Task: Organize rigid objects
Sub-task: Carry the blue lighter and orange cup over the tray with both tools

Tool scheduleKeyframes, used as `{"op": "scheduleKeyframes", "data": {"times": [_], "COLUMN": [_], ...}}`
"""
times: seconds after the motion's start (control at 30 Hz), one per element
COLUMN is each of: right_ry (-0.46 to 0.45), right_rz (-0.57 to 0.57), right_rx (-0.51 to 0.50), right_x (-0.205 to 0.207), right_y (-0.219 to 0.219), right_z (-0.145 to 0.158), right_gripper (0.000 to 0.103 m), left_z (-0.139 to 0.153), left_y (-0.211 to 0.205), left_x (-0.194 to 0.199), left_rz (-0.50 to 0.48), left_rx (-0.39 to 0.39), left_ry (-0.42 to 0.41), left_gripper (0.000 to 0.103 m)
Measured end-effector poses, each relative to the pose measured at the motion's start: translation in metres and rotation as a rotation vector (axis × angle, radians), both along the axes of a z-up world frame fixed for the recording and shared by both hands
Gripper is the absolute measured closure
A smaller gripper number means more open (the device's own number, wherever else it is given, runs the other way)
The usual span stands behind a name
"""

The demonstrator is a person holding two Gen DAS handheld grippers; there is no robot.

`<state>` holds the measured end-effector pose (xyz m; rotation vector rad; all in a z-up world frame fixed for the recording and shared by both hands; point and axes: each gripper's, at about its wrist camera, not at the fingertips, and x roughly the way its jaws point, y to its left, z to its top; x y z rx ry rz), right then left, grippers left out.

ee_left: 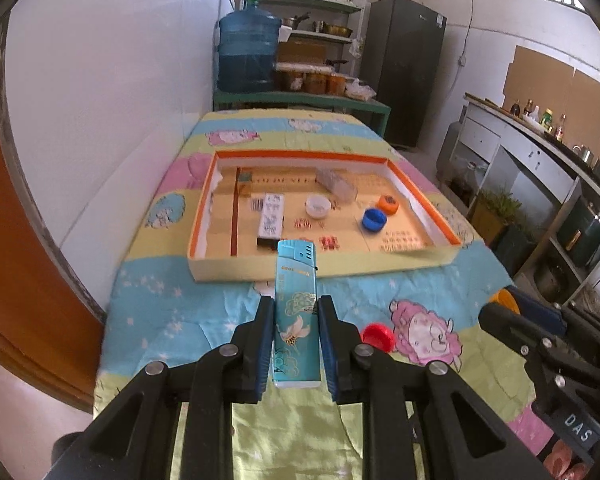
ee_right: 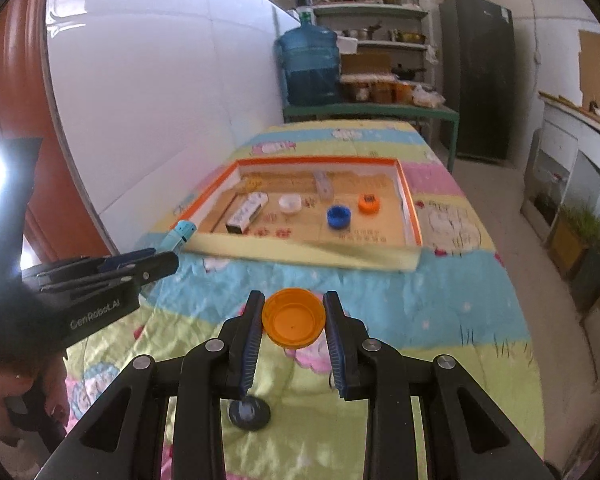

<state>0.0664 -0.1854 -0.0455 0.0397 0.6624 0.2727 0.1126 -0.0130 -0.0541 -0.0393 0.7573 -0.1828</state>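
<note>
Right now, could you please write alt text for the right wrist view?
The right gripper holds an orange cap above a cartoon-print cloth. Ahead, a tray holds white, blue and orange caps and a box; the left gripper grips a lighter at left.

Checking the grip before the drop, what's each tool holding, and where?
Left tool: blue lighter, clamped across its lower body. Right tool: orange cap, pinched on opposite sides of its rim.
</note>
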Motion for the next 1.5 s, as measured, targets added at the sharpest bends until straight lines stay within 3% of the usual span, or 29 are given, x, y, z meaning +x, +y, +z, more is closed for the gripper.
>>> {"op": "scheduleKeyframes", "data": {"times": [0.63, 1.5], "right_ry": [-0.080, -0.059], "right_rz": [-0.006, -0.024], "right_rx": [-0.015, -0.039], "right_x": [0.057, 0.178], "right_y": [-0.005, -0.018], "right_z": [0.047, 0.055], "right_gripper": [0.073, 0.073], "left_z": [0.046, 0.047], "left_y": [0.003, -0.011], "left_x": [0.052, 0.160], "left_rz": [-0.003, -0.008], "left_rx": [-0.044, -0.075], "left_ry": [-0.071, -0.020], "left_gripper": [0.081, 0.081]}}
